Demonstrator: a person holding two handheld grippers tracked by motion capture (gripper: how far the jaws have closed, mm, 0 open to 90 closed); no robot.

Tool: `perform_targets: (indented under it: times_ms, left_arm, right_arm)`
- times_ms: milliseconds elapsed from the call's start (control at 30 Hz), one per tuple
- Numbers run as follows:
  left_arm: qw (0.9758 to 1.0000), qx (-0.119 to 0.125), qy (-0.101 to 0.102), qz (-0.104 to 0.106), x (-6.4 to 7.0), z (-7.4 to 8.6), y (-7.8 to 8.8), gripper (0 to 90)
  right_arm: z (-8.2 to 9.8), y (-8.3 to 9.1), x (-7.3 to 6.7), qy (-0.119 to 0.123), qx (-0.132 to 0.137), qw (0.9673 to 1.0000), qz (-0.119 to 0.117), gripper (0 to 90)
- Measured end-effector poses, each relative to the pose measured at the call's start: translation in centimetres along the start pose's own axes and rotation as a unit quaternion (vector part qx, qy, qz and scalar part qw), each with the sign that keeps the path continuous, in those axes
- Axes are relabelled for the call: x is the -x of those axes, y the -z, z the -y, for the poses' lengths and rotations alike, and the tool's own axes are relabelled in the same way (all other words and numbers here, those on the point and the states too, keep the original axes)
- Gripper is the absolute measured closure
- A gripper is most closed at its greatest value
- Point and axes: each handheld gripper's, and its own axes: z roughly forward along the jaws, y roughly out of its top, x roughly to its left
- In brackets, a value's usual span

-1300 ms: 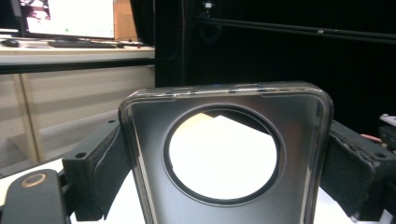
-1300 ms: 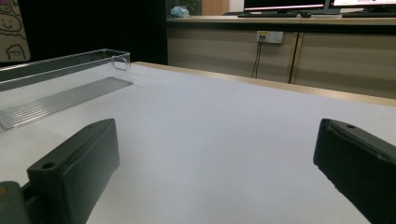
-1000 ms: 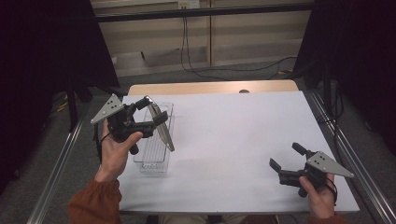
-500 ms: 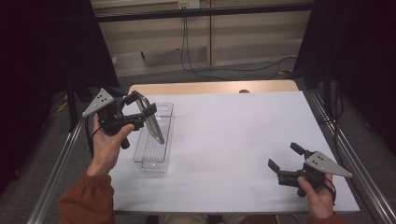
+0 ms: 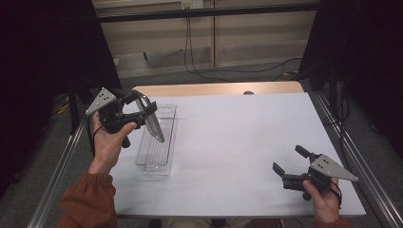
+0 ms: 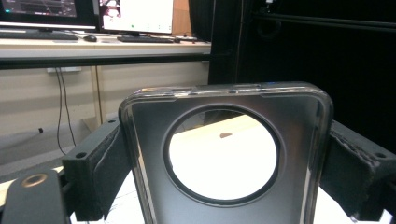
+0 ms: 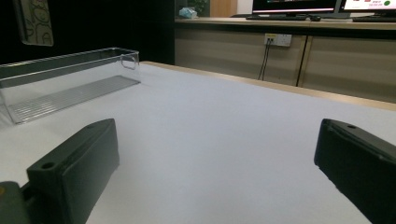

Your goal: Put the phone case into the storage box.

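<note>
The left gripper (image 5: pixel 142 105) clamps a clear phone case (image 6: pixel 224 158) by its sides, raised above the clear tray (image 5: pixel 159 156) at the white bench's (image 5: pixel 237 137) nine o'clock. The right gripper (image 5: pixel 291 162), at five o'clock, gapes wide, holding nothing, above the bench; monitors (image 7: pixel 294 5) line a desk beyond.

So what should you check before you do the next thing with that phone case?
1. Left gripper holds the phone case on both sides: ok, each jaw presses an edge.
2. Case is lifted out of the clear bin: ok, it hangs tilted above the bin.
3. Bin has nothing else inside: ok, its ribbed floor looks bare.
4. Right gripper is free to help: ok, jaws open and holding nothing.
5. White table between the two grippers is free for setting the case down: ok.
6. Grip is tight enough not to slip: cannot tell.
</note>
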Motion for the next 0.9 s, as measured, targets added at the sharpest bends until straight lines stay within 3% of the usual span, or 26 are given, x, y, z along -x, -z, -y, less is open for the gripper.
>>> perform_targets:
  times_ms: [233,600,900]
  left_arm:
    - [0.9999,-0.004,-0.010,-0.011,-0.5,0.2,-0.6,11.6]
    - [0.9998,-0.006,-0.004,-0.020,-1.1,0.4,-2.0,11.6]
    - [0.9994,-0.018,-0.014,-0.028,-1.5,0.5,-3.1,11.6]
  right_arm:
    - [0.0,0.0,0.0,0.000,0.000,1.0000,0.000,0.0]
    - [0.1,0.0,0.0,-0.002,0.004,1.0000,0.000,0.0]
    - [0.1,0.0,0.0,0.000,0.002,1.0000,-0.002,0.0]
